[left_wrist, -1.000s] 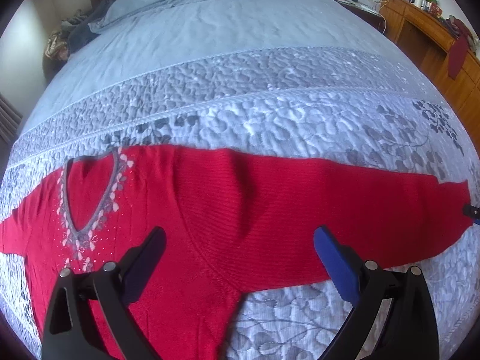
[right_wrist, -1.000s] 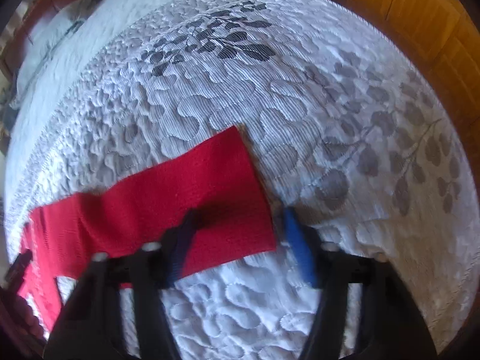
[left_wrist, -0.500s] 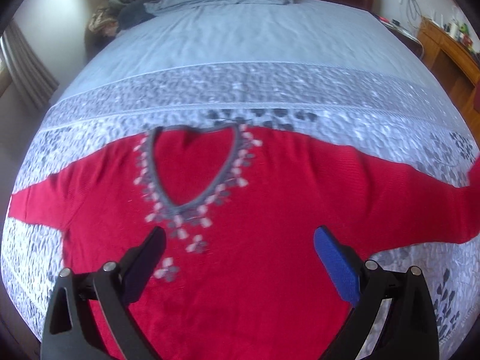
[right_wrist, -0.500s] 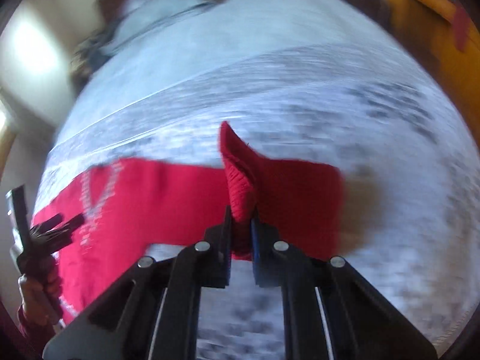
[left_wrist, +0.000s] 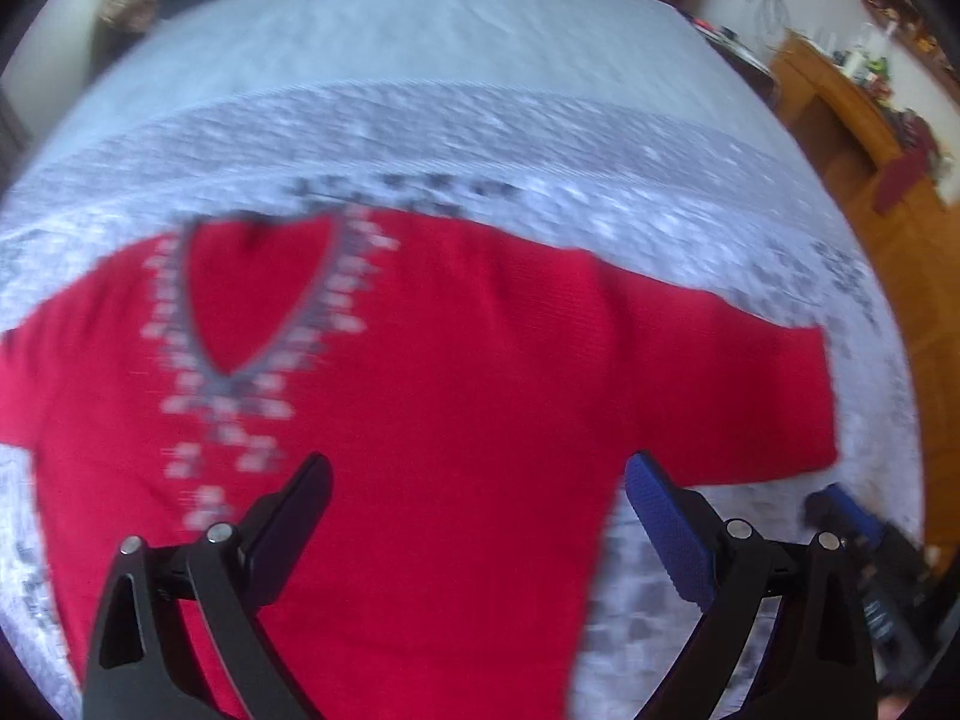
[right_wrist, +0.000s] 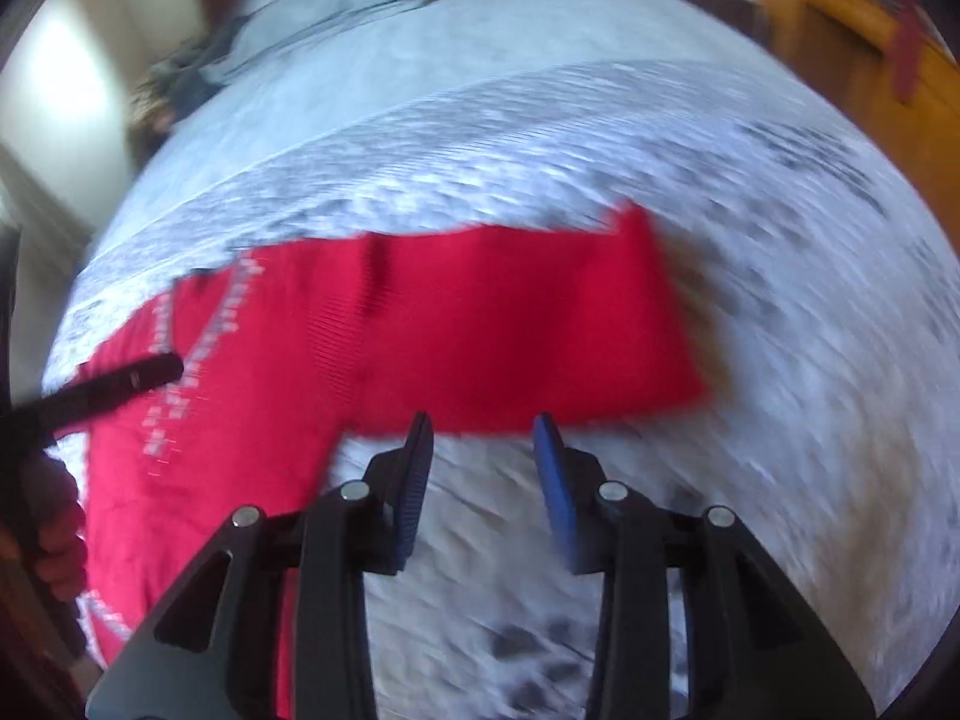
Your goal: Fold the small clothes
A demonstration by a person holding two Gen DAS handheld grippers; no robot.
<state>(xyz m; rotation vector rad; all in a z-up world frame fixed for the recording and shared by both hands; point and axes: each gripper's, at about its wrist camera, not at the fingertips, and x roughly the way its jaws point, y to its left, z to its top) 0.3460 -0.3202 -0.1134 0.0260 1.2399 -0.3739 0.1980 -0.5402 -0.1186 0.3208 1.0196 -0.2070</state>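
Observation:
A red knit sweater [left_wrist: 456,360] lies flat on the bed, its grey V neckline [left_wrist: 252,300] with pale trim at the upper left. My left gripper [left_wrist: 478,468] hovers wide open over the sweater's body, nothing between its fingers. The right sleeve [right_wrist: 540,324] lies doubled back on itself, ending in a short blunt fold. Just in front of that sleeve, my right gripper [right_wrist: 483,423] has its jaws opening with only the quilt between them, no cloth. The left gripper [right_wrist: 120,381] shows as a dark bar at the left of the right wrist view. Both views are motion-blurred.
The grey leaf-patterned quilt [left_wrist: 480,138] covers the whole bed, with pillows at the far end. A wooden dresser [left_wrist: 840,114] with small items stands along the right side. A person's hand [right_wrist: 57,540] holds the left gripper at the left edge.
The right gripper shut on the sleeve's cuff, carried it toward the body and has let it go, leaving the sleeve folded. The left gripper moved from over the sleeve to over the chest.

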